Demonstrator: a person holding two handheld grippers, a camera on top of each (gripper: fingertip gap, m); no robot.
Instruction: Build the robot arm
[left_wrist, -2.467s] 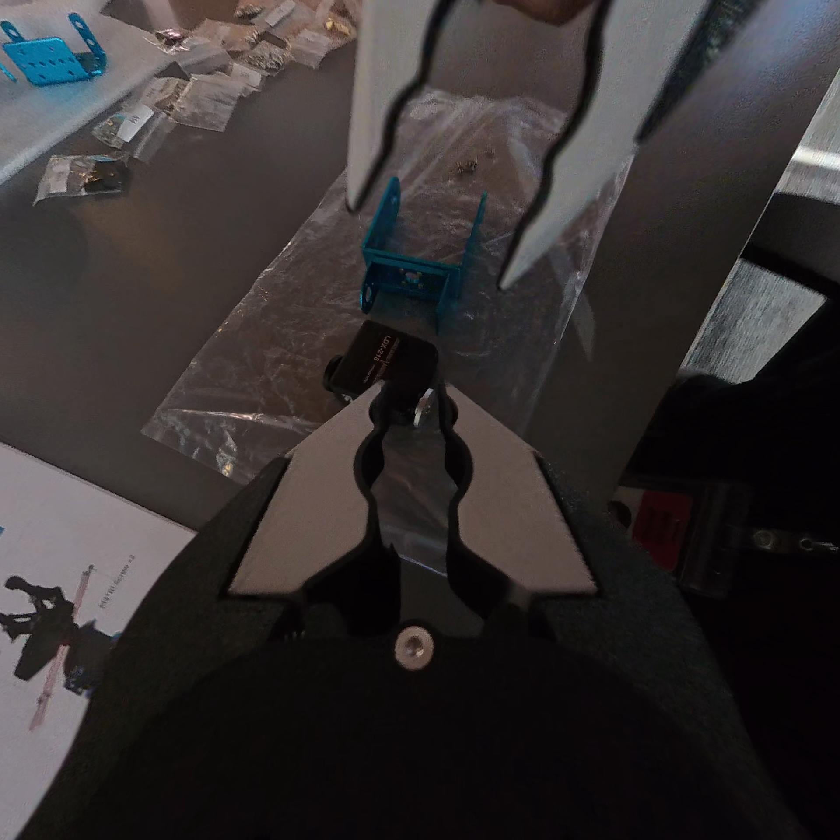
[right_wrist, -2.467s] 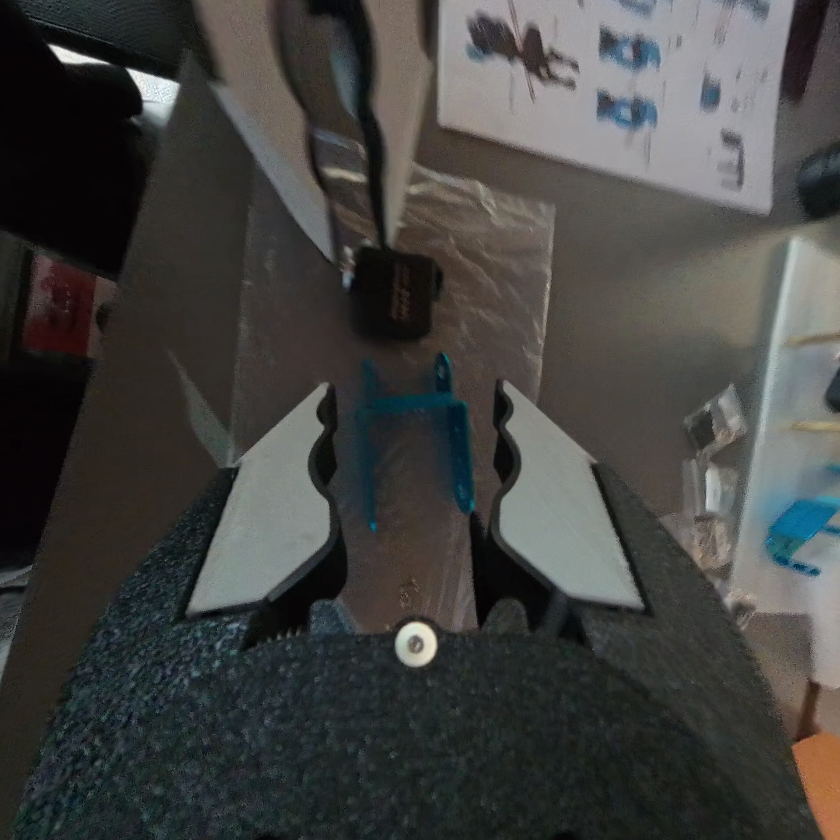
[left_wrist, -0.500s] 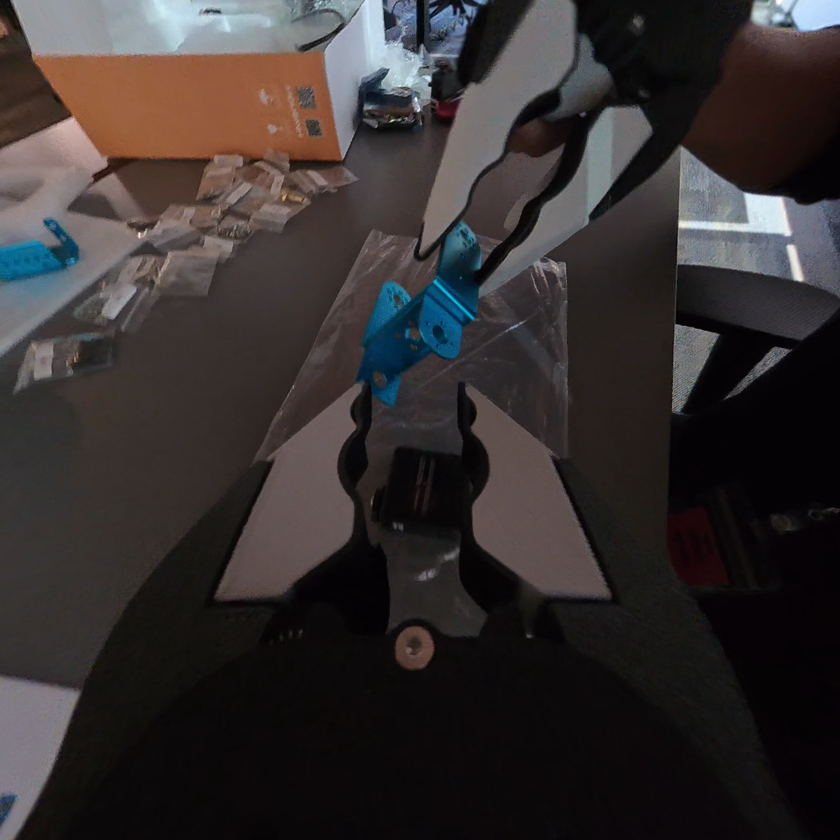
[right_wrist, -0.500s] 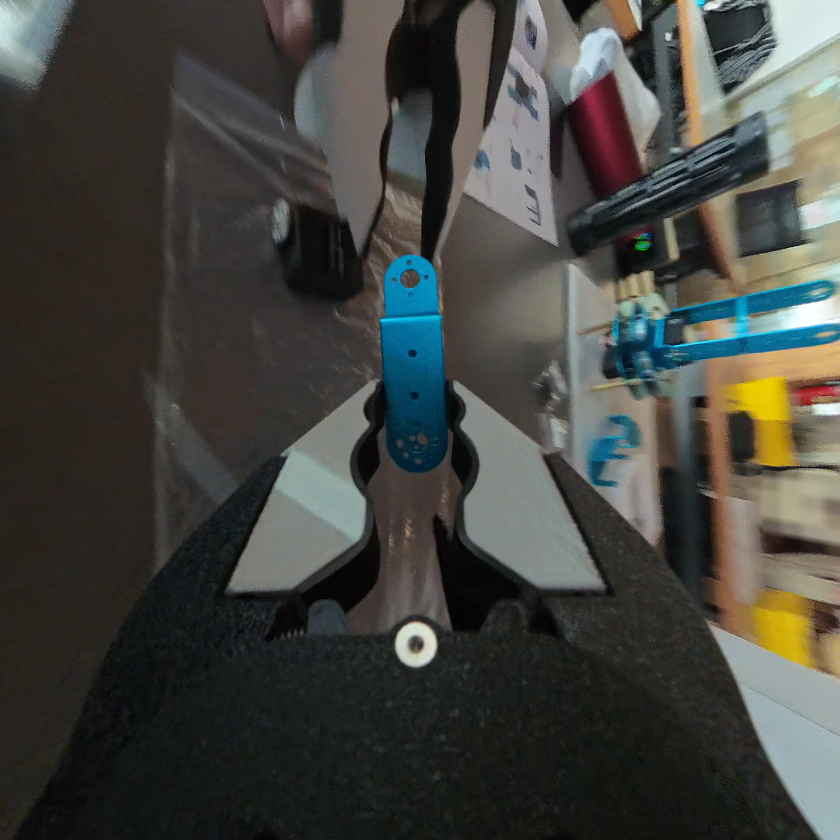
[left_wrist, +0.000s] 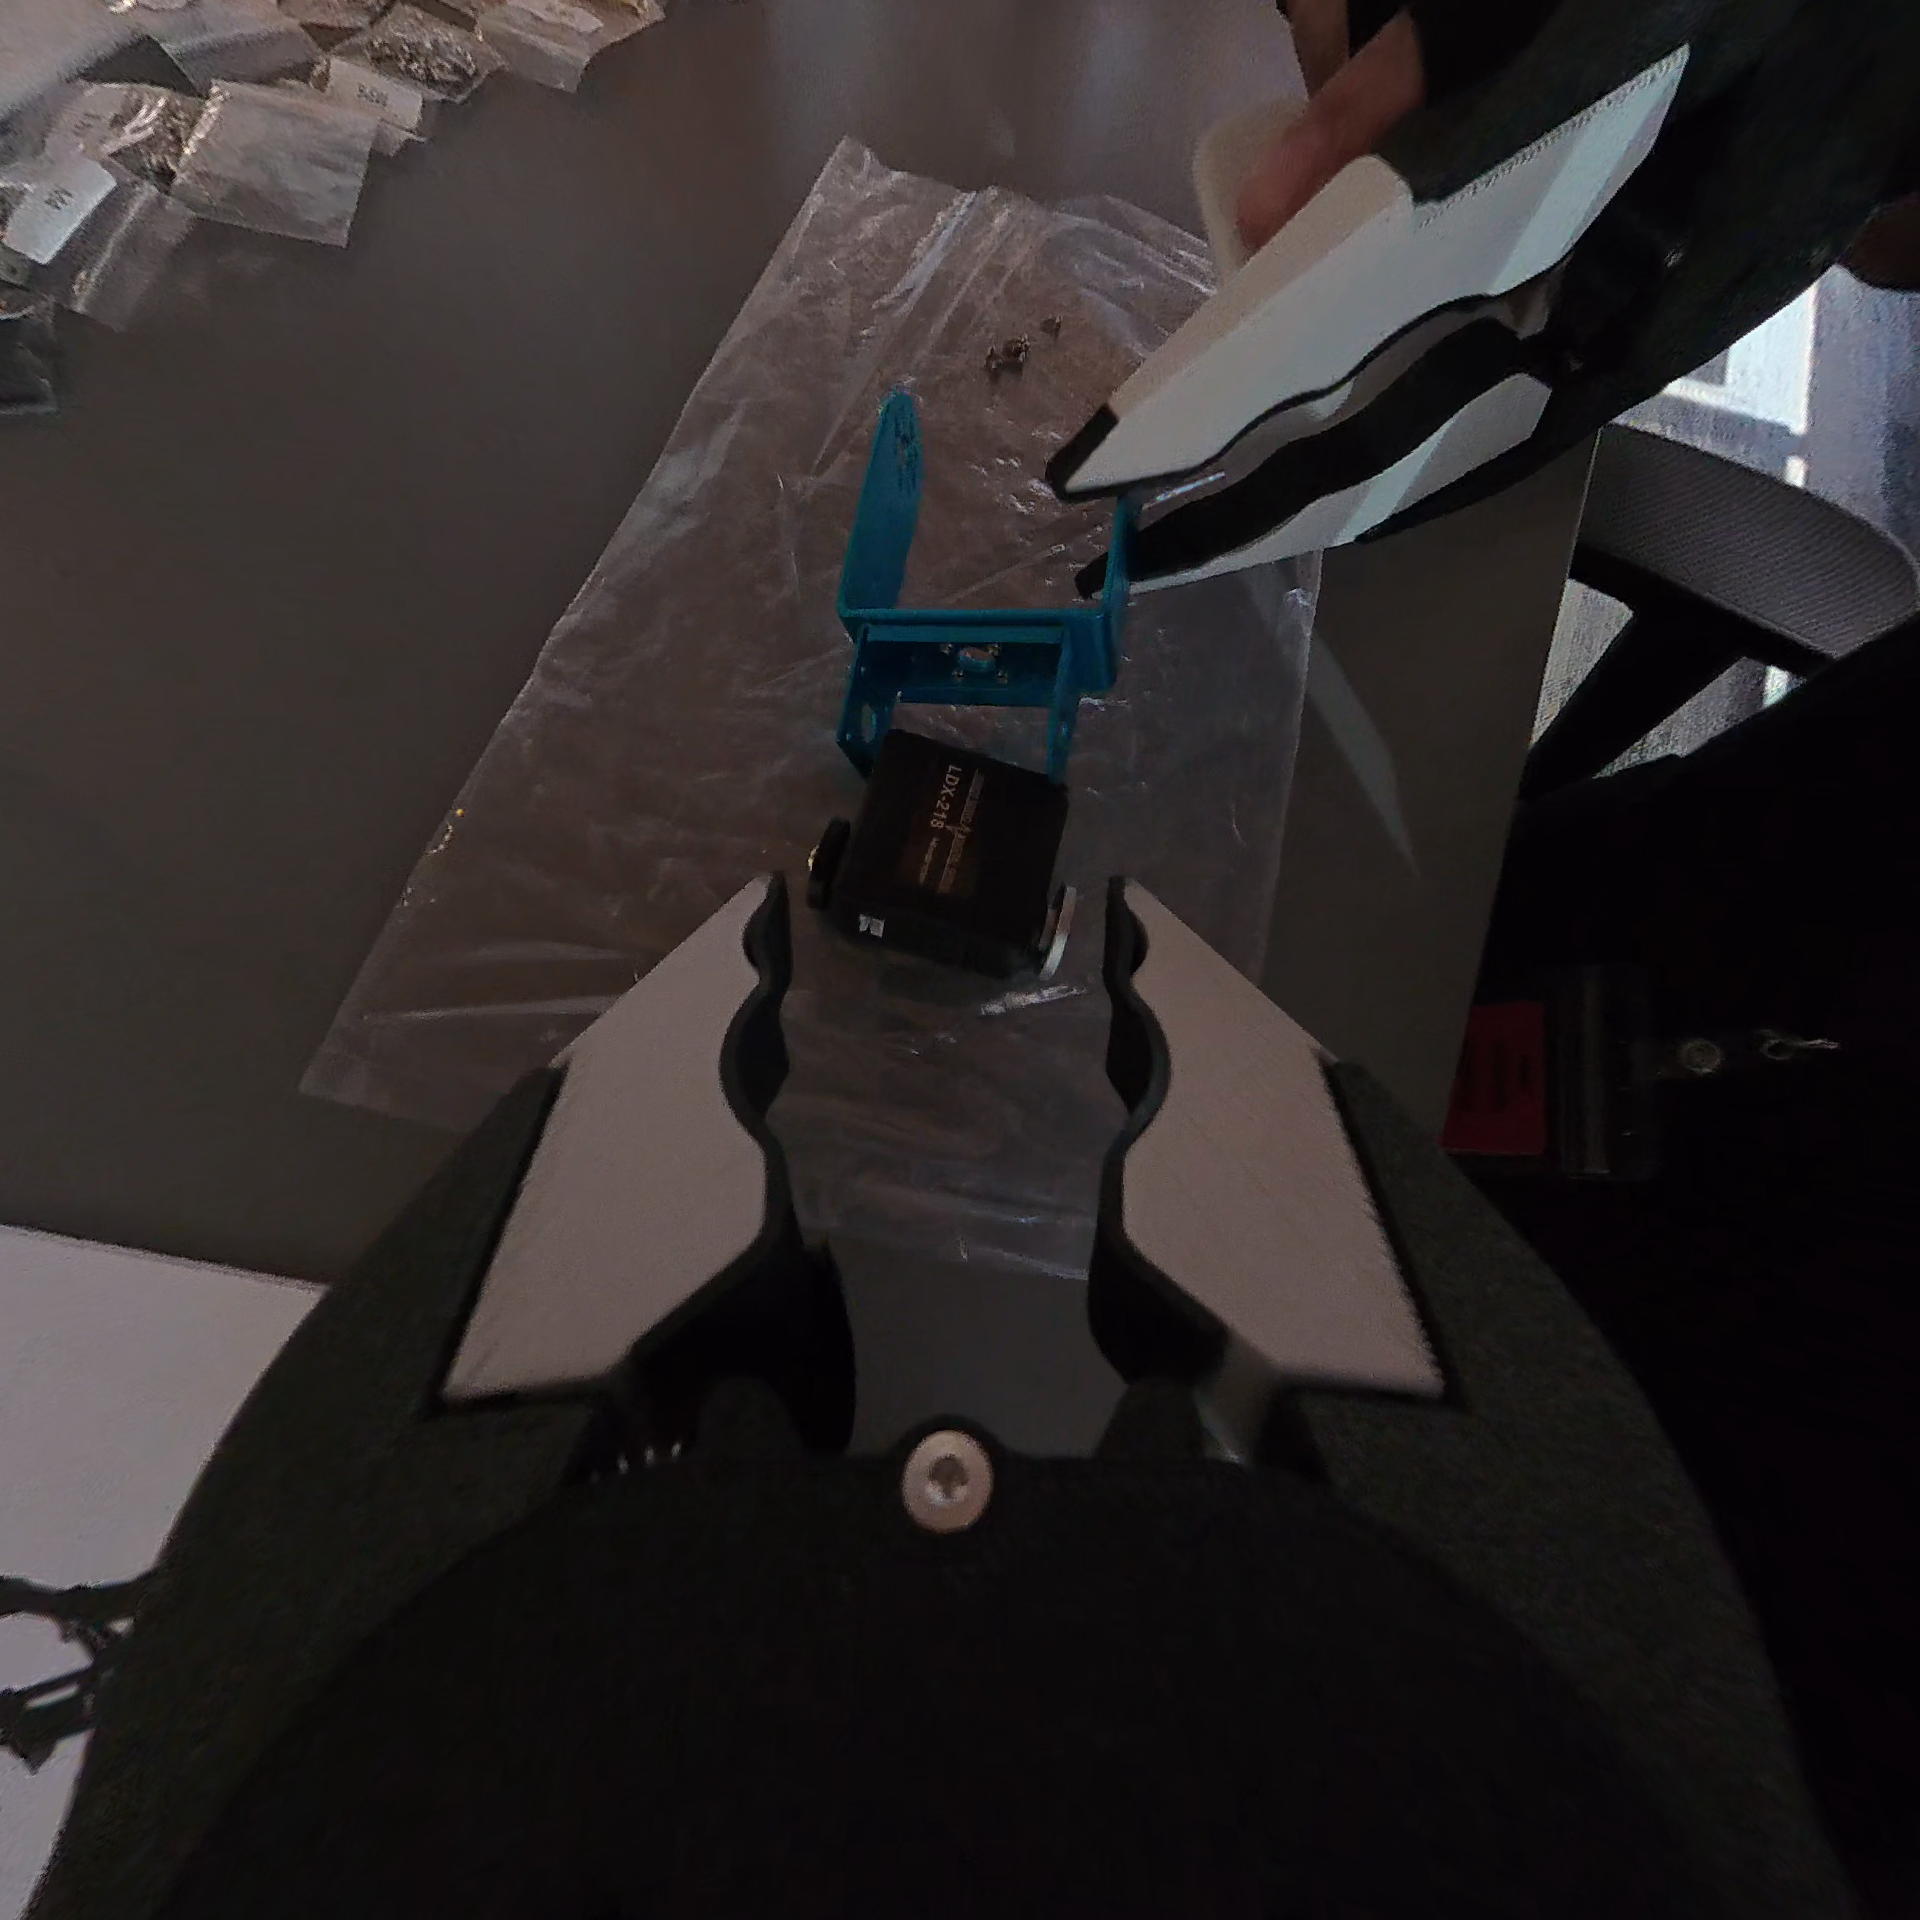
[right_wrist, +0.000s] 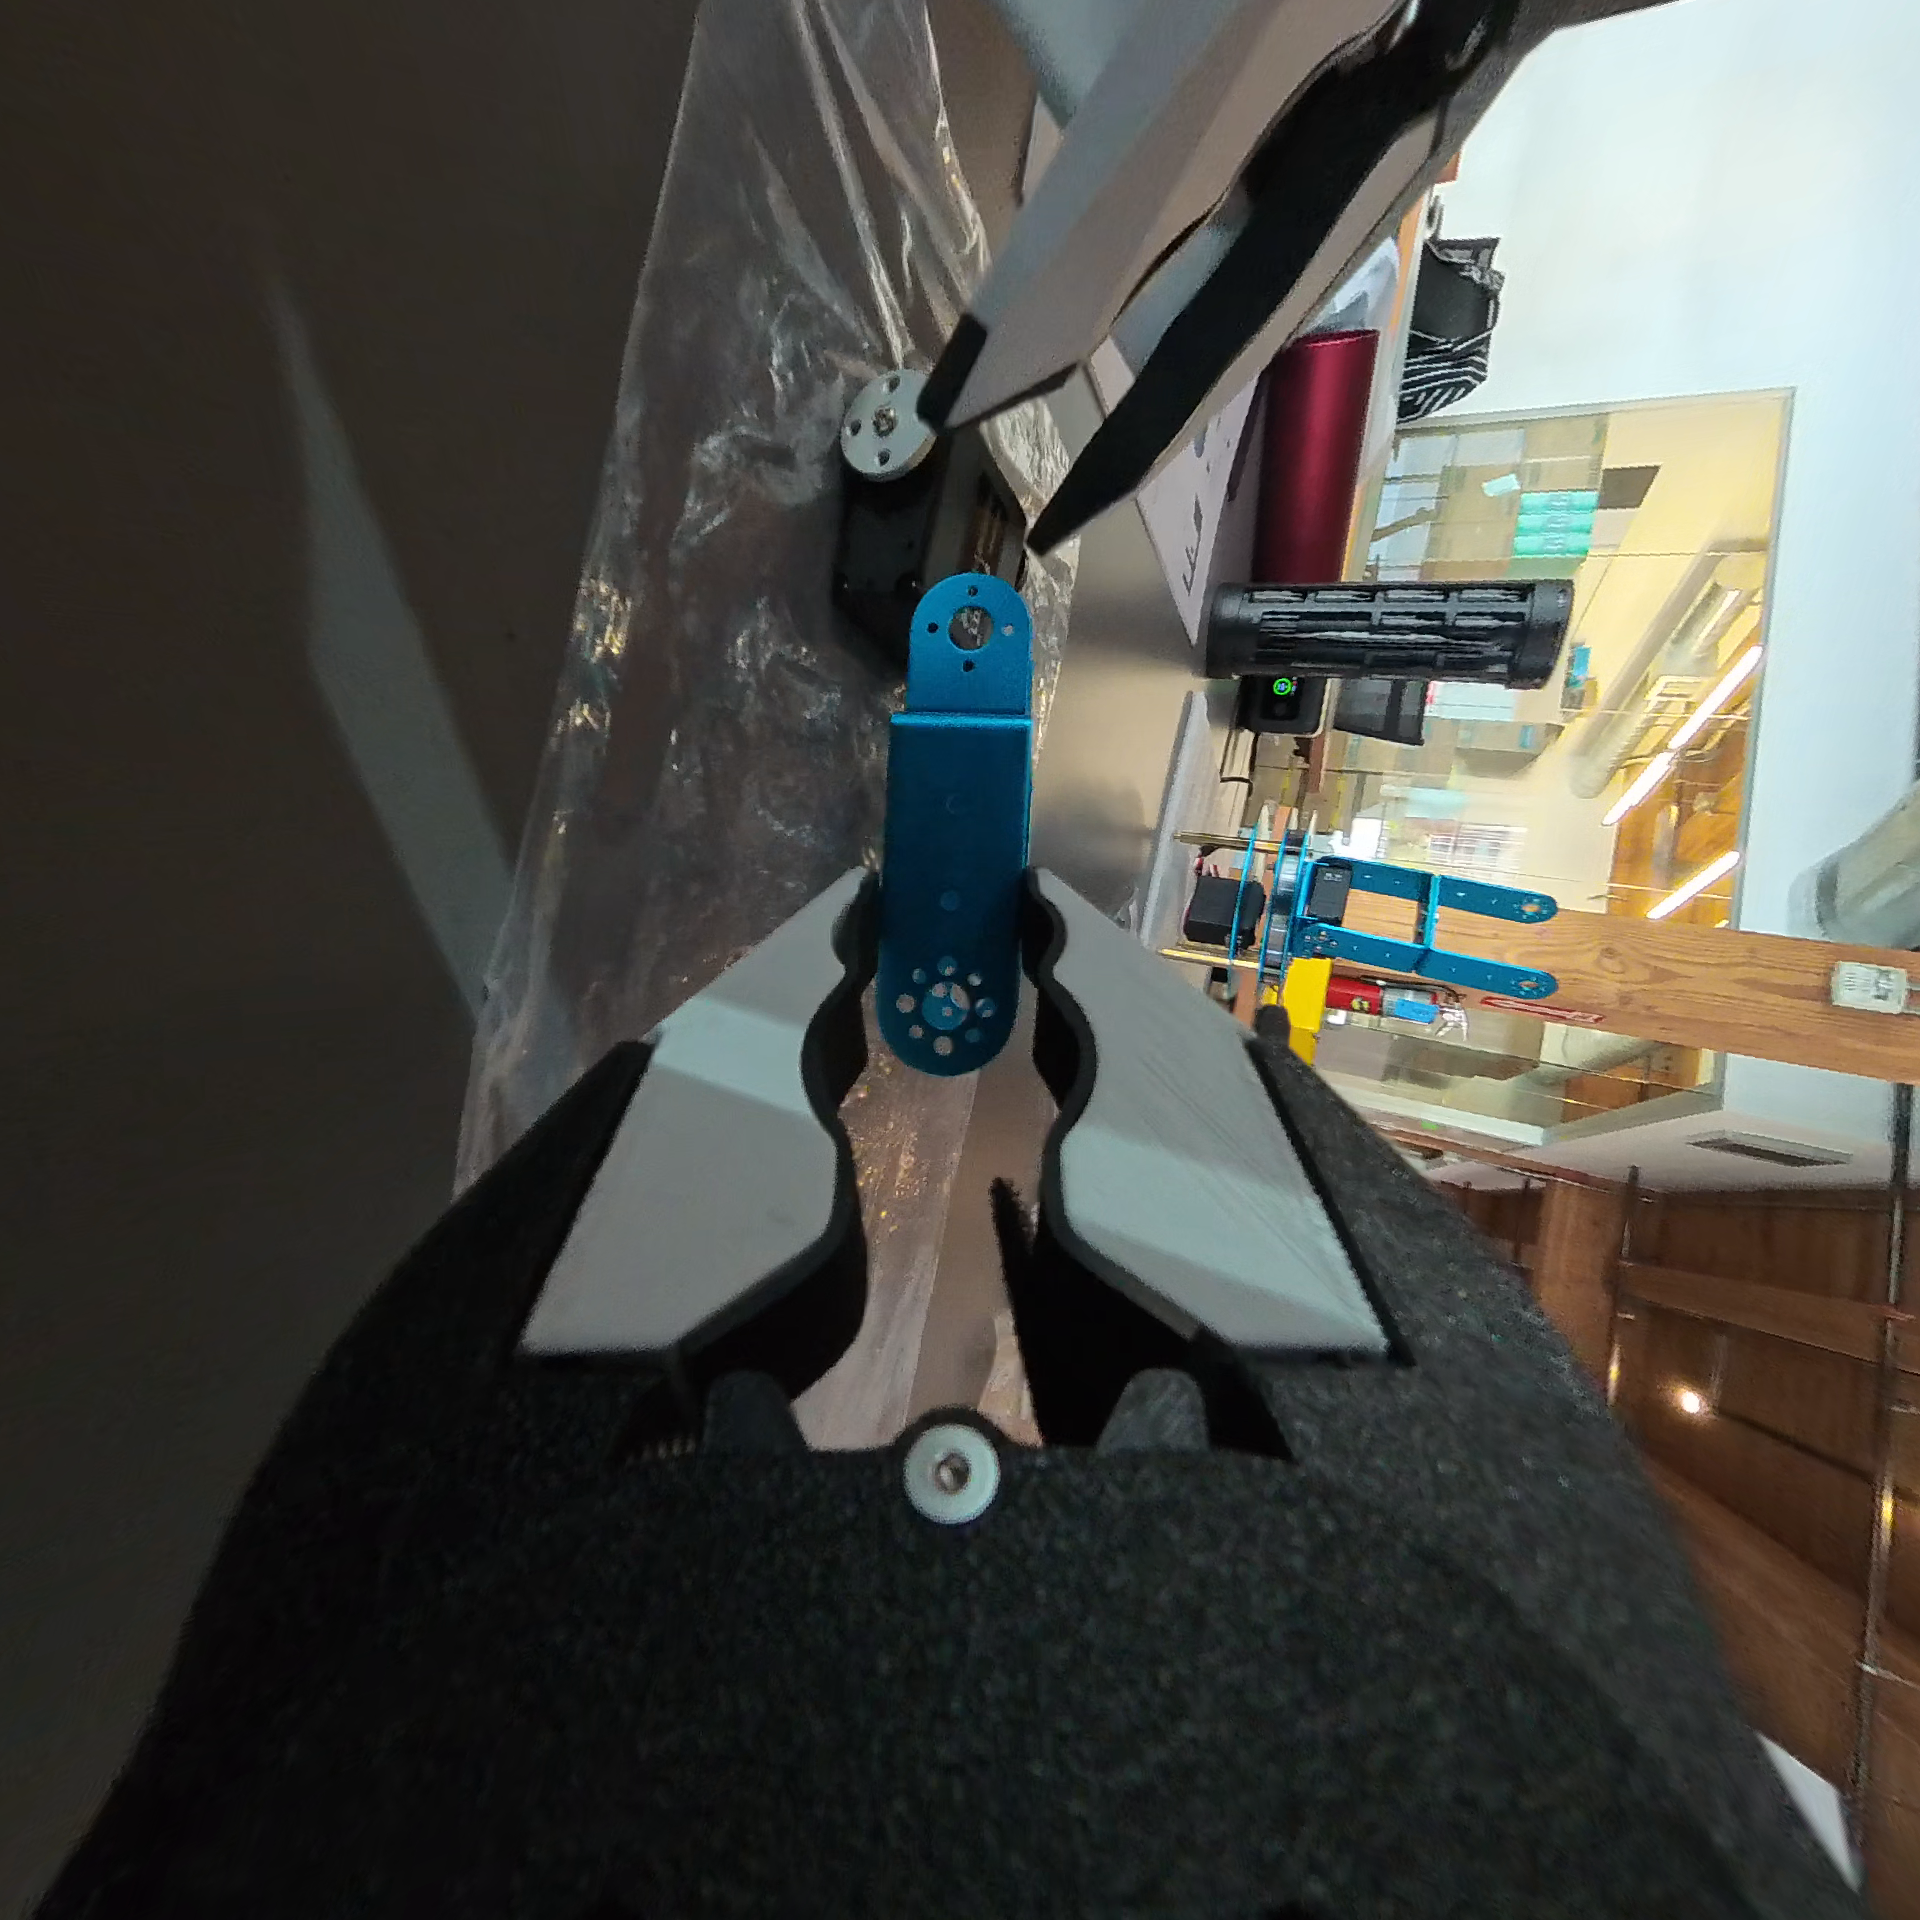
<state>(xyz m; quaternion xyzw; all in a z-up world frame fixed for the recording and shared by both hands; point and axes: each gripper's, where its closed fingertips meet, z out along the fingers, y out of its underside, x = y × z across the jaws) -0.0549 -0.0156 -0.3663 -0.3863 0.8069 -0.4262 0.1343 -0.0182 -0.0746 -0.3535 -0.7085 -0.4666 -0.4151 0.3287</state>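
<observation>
Clearly the right tool (right_wrist: 948, 891) is clamped on one arm of the blue perforated metal U-bracket (left_wrist: 977, 634). Its other end stands just beside the black box-shaped servo motor (left_wrist: 951, 868) on the clear plastic bag (left_wrist: 665, 790) covering the dark tabletop (left_wrist: 312, 644). Fingers spread apart, the left tool (left_wrist: 940, 894) hovers near the servo.

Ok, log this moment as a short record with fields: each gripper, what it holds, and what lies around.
left gripper: open, just short of the black servo
right gripper: shut on blue U-bracket, gripping one arm
servo: lies on clear plastic bag, partly between the bracket's arms
table: dark, small parts bags at far left
</observation>
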